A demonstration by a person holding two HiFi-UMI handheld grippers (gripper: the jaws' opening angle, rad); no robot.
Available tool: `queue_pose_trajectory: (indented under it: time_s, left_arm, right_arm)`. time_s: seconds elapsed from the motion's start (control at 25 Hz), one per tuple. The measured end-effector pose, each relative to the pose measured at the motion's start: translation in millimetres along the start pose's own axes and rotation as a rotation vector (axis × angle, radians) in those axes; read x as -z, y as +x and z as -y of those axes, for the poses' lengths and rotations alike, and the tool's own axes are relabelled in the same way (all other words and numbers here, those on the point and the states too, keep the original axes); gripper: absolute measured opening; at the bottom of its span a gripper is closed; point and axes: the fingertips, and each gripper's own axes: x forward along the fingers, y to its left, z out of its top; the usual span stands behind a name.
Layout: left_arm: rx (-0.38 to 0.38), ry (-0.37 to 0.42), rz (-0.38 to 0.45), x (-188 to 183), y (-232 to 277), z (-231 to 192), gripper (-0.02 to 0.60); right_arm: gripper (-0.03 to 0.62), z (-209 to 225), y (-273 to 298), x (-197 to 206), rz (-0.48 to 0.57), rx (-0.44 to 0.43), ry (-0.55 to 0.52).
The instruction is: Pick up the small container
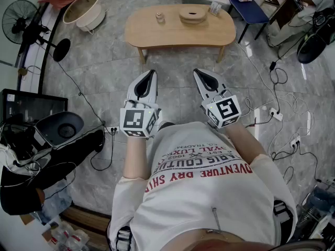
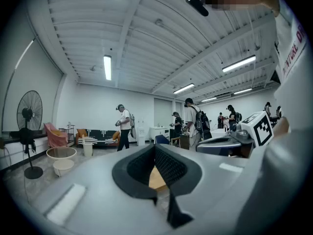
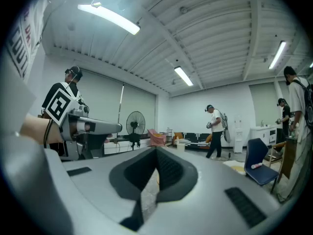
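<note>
Head view | small container (image 1: pixel 160 18) on wooden table (image 1: pixel 180 36) | tile floor (image 1: pixel 104 77) | both jaws closed, empty

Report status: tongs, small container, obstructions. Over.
Left tongs and right tongs shut, empty, over the floor. Small container untouched on the wooden table ahead. Nothing between tongs and table.

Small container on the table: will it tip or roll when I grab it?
The small container looks squat and upright, so it probably won't tip easily. It seems tiny beside the table, so likely light and may slide if nudged. Material can't be told at this size; treat it as fragile.
</note>
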Motion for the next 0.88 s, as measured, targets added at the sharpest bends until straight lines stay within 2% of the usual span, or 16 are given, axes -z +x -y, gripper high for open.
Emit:
queue_pose_trajectory:
  time_s: [0.64,0.8,0.84,0.88]
  left_arm:
    - [-0.002,-0.004,-0.012,9.9,11.1,4.4,0.011]
    - [0.0,-0.02,-0.074,24.5,15.4,5.8,0.018]
    - [0.007,-0.033,-0.078,26.9,17.5,7.0,0.045]
    - [0.015,-0.047,-0.073,28.1,19.9,7.8,0.136]
  right_arm:
    - [-0.005,10.0,0.6,7.6,0.017,-0.004,0.04]
    - [-0.004,13.4,-1.1,10.2,0.013,-0.01,0.057]
    - [-0.004,14.5,-0.9,11.0,0.011,-0.013,0.064]
    - [-0.004,15.6,0.0,12.0,0.01,-0.015,0.069]
